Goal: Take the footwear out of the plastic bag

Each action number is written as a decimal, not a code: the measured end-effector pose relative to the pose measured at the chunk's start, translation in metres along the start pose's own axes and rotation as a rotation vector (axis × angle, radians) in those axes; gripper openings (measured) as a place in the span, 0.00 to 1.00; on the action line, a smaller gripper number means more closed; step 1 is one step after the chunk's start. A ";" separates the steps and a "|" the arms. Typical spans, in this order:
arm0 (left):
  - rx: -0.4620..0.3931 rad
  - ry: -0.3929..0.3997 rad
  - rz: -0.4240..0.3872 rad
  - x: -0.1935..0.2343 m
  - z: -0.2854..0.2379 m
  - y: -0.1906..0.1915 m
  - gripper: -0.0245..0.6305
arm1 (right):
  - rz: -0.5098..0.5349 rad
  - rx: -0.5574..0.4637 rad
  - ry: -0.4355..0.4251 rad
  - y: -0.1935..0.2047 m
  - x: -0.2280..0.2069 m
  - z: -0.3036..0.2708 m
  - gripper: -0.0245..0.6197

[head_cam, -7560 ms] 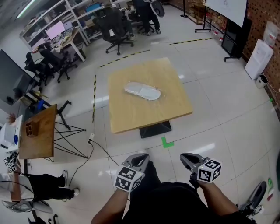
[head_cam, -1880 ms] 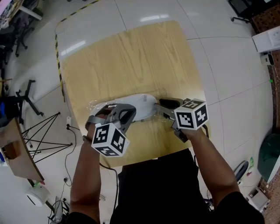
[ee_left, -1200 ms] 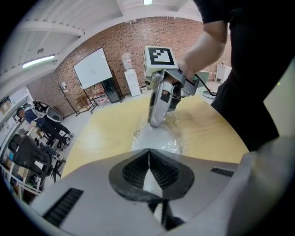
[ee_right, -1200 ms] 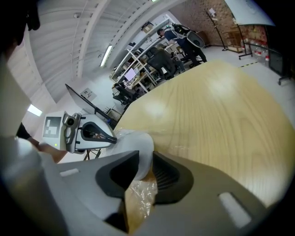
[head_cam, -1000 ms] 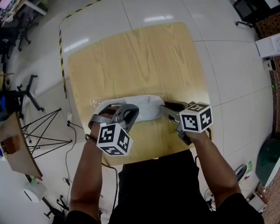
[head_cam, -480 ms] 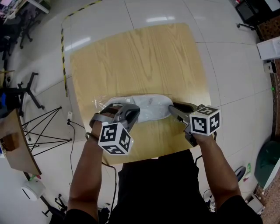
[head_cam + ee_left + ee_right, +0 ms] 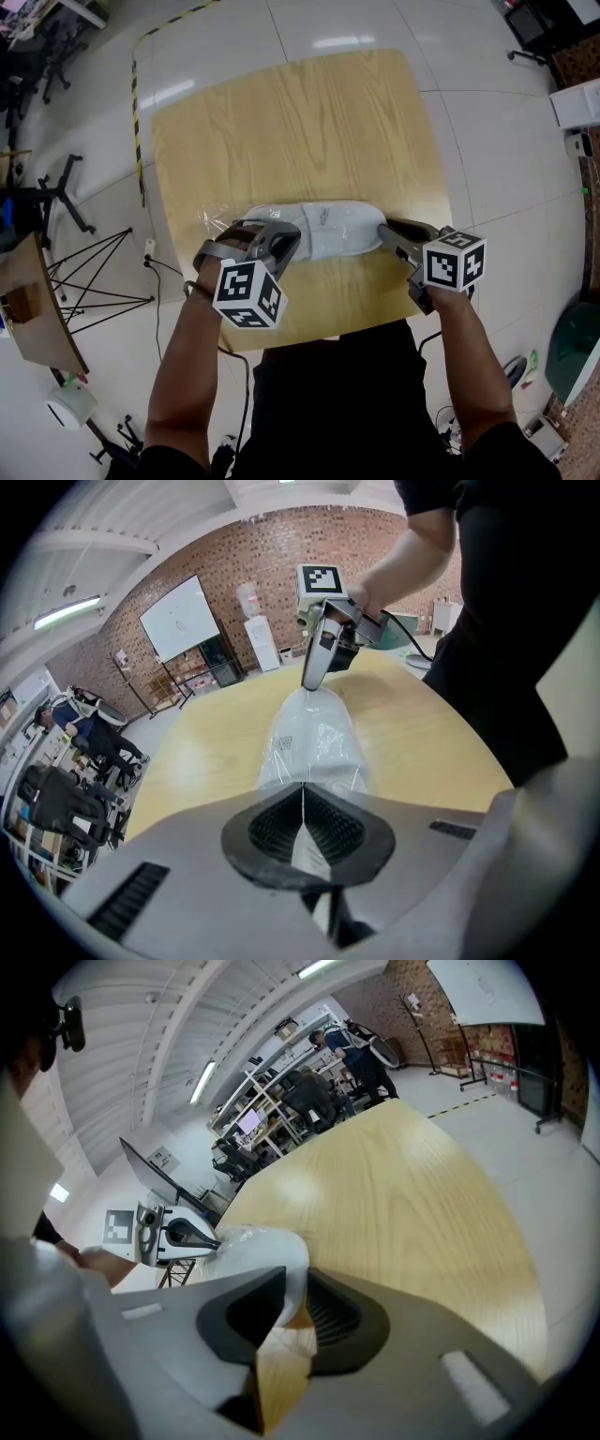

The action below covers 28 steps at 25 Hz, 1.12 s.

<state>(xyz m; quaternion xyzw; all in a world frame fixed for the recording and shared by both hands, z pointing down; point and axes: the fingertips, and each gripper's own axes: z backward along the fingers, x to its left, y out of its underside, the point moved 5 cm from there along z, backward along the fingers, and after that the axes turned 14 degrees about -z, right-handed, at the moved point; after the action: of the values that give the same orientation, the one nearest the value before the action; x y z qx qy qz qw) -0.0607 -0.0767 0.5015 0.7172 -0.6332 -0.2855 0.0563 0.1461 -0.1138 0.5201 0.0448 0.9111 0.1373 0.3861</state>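
Our left gripper [image 7: 302,794] pins the plastic bag [image 7: 214,218]. Our right gripper [image 7: 295,1290], jaws just closing, clasps the footwear [image 7: 328,230] (near the table's [image 7: 281,122] front edge). We judge that so shallow a bite could slip.

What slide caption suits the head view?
On the wooden table, the left gripper pinches the plastic bag; the right gripper, jaws just closing, grips the white shoe.

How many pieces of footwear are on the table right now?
1: white footwear in the clear plastic bag, lying crosswise by the near edge of the table. A second piece could be stacked underneath it, hidden from every view.
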 end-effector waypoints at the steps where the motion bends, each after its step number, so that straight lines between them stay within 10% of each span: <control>1: 0.001 0.002 -0.002 0.000 0.000 0.000 0.05 | -0.001 -0.003 0.001 0.000 -0.001 0.002 0.15; 11: 0.018 0.006 -0.015 -0.006 -0.001 0.003 0.05 | -0.019 -0.002 -0.008 0.006 -0.006 0.004 0.11; 17: 0.027 0.003 -0.005 -0.009 -0.001 0.009 0.05 | -0.083 0.033 -0.004 0.015 -0.006 -0.005 0.33; 28: 0.037 -0.007 0.007 -0.009 0.002 0.007 0.05 | -0.036 0.081 -0.028 0.019 0.015 -0.015 0.24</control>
<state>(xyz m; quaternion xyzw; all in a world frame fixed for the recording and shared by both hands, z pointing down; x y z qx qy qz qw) -0.0681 -0.0692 0.5061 0.7147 -0.6412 -0.2762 0.0418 0.1247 -0.0963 0.5252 0.0460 0.9111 0.0926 0.3991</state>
